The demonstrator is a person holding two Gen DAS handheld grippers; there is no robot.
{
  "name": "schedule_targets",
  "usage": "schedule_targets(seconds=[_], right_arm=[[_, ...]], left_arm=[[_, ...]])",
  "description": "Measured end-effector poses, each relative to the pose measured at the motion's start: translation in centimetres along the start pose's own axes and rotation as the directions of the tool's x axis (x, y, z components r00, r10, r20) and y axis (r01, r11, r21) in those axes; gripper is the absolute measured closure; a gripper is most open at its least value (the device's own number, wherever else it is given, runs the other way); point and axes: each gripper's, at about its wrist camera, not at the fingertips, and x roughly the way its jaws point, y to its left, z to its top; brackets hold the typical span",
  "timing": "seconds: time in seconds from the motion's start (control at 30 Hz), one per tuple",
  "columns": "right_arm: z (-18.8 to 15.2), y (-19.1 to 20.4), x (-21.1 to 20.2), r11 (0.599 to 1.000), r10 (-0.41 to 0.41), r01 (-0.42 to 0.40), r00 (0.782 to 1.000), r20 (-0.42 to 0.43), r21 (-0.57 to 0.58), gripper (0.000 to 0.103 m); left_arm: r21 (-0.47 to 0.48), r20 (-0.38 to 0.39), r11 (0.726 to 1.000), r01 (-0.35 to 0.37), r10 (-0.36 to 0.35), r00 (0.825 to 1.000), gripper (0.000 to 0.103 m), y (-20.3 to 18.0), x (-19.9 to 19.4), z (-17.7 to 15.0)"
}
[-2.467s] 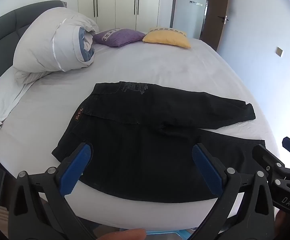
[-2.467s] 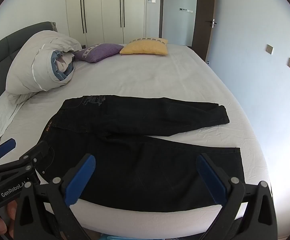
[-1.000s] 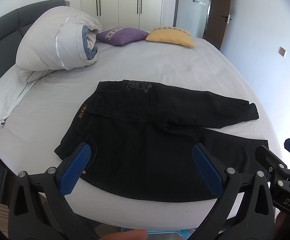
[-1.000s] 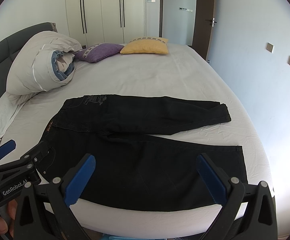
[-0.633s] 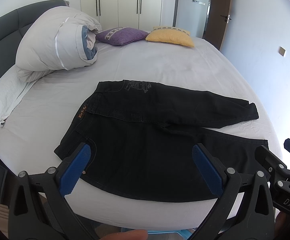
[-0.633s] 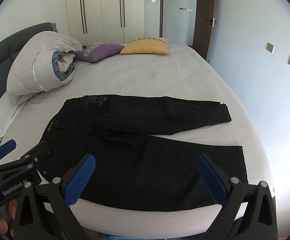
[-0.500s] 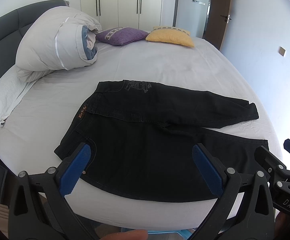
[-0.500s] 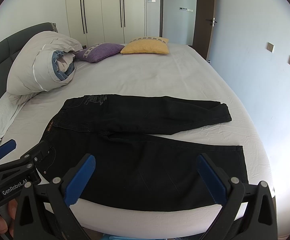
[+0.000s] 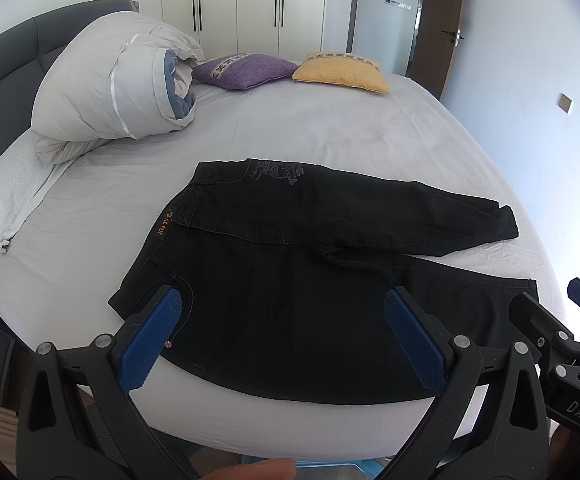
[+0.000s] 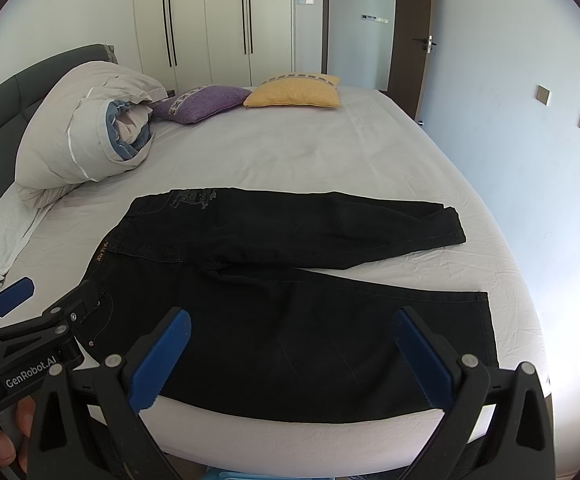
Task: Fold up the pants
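Note:
Black pants [image 9: 290,280] lie spread flat on the white bed [image 9: 330,136], waistband to the left, two legs reaching right; they also show in the right wrist view [image 10: 282,292]. The far leg [image 10: 350,228] angles away from the near leg [image 10: 370,336]. My left gripper [image 9: 282,340] is open and empty, held above the near bed edge over the waist end. My right gripper [image 10: 290,356] is open and empty, held over the near leg. Each gripper shows at the edge of the other's view.
A rolled duvet [image 9: 118,84] and a white towel [image 9: 10,196] lie at the left by the grey headboard [image 9: 2,64]. A purple cushion [image 9: 246,70] and a yellow cushion [image 9: 340,72] sit at the far side. A wall [image 10: 530,100] runs along the right.
Both grippers have stayed nearly still, with only a slight drift of the view. The pants have not moved.

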Motion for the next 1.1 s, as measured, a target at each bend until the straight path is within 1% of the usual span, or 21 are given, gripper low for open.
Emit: schedule_targets(seconds=[0.4, 0.53, 0.63, 0.7, 0.77, 0.83, 0.87, 0.9, 0.93, 0.97, 1.03, 1.07, 1.1], right_arm=[[-0.4, 1.1, 0.3, 1.000, 0.014, -0.014, 1.000, -0.007, -0.006, 0.000], [-0.2, 1.2, 0.7, 0.999, 0.043, -0.043, 0.999, -0.009, -0.025, 0.000], [0.6, 1.0, 1.2, 0.993, 0.101, -0.101, 0.995, 0.002, -0.056, 0.000], [1.6, 0.9, 1.6, 0.982, 0.170, -0.168, 0.985, 0.016, -0.087, 0.000], [2.9, 0.6, 2.3, 0.963, 0.246, -0.242, 0.969, 0.019, -0.120, 0.000], [4.2, 0.6, 3.2, 0.928, 0.340, -0.332, 0.940, 0.015, -0.167, 0.000], [4.7, 0.5, 3.8, 0.912, 0.371, -0.361, 0.928, 0.018, -0.192, 0.000], [5.3, 0.5, 4.4, 0.898, 0.395, -0.380, 0.918, 0.024, -0.223, 0.000], [5.8, 0.5, 5.2, 0.889, 0.402, -0.382, 0.915, 0.028, -0.253, 0.000], [6.4, 0.5, 6.2, 0.884, 0.396, -0.374, 0.918, 0.023, -0.279, 0.000], [7.5, 0.4, 8.2, 0.866, 0.405, -0.380, 0.914, 0.010, -0.326, 0.000], [8.0, 0.4, 9.4, 0.856, 0.413, -0.388, 0.911, 0.002, -0.342, 0.001], [8.5, 0.3, 10.6, 0.849, 0.419, -0.396, 0.908, -0.013, -0.350, 0.005]], left_arm=[[-0.009, -0.015, 1.000, 0.009, -0.009, 1.000, 0.000, 0.4, 0.7, -0.6], [-0.005, -0.022, 1.000, 0.029, -0.029, 0.999, 0.000, 0.9, 1.5, -0.6], [0.026, -0.011, 0.999, 0.047, -0.047, 0.999, 0.000, 1.3, 2.3, -0.1], [0.071, -0.005, 0.997, 0.036, -0.036, 0.999, 0.000, 1.5, 3.4, 0.3], [0.152, -0.016, 0.988, 0.029, -0.027, 0.999, 0.000, 1.4, 5.0, 1.2], [0.224, -0.031, 0.972, 0.077, -0.072, 0.997, 0.000, 1.7, 6.9, 2.0], [0.239, -0.062, 0.966, 0.095, -0.083, 0.995, 0.000, 2.1, 8.1, 2.5], [0.241, -0.092, 0.966, 0.093, -0.073, 0.993, 0.000, 2.6, 9.4, 3.0], [0.239, -0.116, 0.967, 0.086, -0.059, 0.991, 0.000, 3.1, 10.8, 3.8], [0.238, -0.136, 0.968, 0.085, -0.053, 0.989, 0.000, 3.8, 12.1, 4.4], [0.221, -0.170, 0.970, 0.101, -0.064, 0.983, 0.000, 5.4, 14.9, 6.1], [0.219, -0.183, 0.971, 0.097, -0.057, 0.981, 0.000, 6.1, 16.3, 7.1], [0.226, -0.190, 0.970, 0.086, -0.043, 0.981, 0.000, 6.8, 17.7, 8.0]])
